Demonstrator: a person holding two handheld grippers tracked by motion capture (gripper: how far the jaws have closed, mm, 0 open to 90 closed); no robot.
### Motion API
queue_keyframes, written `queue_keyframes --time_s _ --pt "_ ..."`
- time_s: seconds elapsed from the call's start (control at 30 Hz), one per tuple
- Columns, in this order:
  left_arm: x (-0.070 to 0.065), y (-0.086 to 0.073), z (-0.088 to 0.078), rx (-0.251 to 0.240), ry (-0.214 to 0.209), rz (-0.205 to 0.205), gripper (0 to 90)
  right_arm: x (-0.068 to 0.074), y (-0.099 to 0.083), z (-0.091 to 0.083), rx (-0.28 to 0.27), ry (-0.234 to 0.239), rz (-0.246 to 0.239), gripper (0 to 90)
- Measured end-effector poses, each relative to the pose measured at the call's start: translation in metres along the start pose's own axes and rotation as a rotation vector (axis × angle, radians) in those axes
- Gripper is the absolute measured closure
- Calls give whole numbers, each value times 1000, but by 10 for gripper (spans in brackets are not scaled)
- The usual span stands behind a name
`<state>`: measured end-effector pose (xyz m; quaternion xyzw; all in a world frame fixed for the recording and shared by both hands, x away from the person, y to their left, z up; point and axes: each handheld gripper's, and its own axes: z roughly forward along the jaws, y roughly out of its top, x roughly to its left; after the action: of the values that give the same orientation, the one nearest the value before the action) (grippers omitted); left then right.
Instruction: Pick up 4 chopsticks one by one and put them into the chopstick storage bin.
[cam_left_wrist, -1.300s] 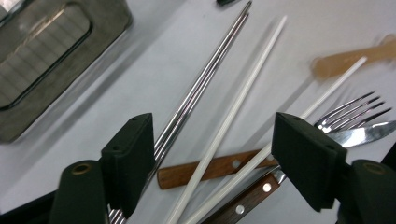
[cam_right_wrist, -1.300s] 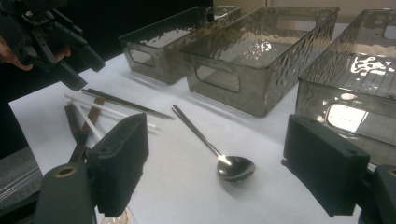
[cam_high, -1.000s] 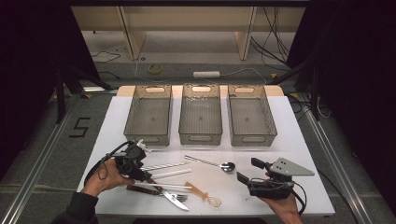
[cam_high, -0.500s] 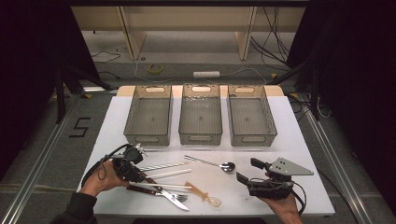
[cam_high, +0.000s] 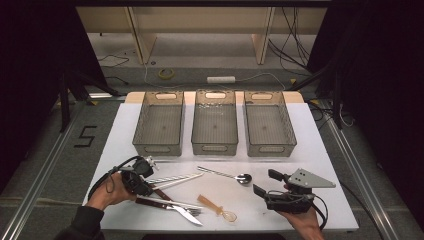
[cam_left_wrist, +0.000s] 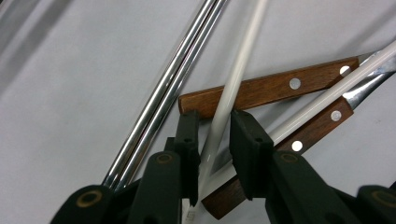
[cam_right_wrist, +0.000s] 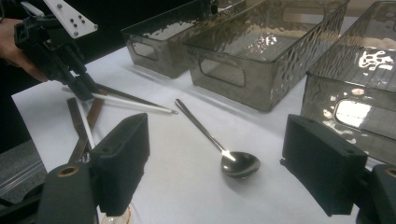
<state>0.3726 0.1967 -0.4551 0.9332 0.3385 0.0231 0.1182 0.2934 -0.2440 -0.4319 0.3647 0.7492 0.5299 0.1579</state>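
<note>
My left gripper points down at the near left of the white table. In the left gripper view its jaws straddle a white chopstick and have just been closing; a thin gap still shows beside the stick. A second white chopstick, two wooden-handled utensils and a pair of metal chopsticks lie around it. My right gripper rests open at the near right, nothing between its jaws. A metal spoon lies just beyond it.
Three clear grey bins stand side by side at the back of the table. An amber plastic spoon lies near the front edge. A knife and fork lie beside the left hand.
The left gripper has dropped a little toward the chopsticks and its jaws have narrowed around one white stick. The right gripper has stayed where it was.
</note>
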Motion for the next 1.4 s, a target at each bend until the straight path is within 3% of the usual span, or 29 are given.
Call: queue_keyframes --time_s 0.37,0.4,0.6,0.73,1.07,1.2,1.4 --pt "-1 -2 0 -14 5 57 829 0 0 0 3 4 -2 240" --pt "0 -2 -1 -5 4 76 832 0 0 0 3 5 -1 240" --pt "-4 -2 -9 -30 8 88 837 0 0 1 6 7 -1 241" --pt "-5 -1 -21 -67 27 82 838 0 0 0 5 7 -2 241" --pt "-9 1 -51 -211 -2 33 837 1 0 1 4 10 -2 241" --pt "-7 6 -59 -253 37 20 837 0 0 1 6 9 2 241" --pt "3 18 -72 -338 106 -48 838 0 -1 1 6 8 4 241"
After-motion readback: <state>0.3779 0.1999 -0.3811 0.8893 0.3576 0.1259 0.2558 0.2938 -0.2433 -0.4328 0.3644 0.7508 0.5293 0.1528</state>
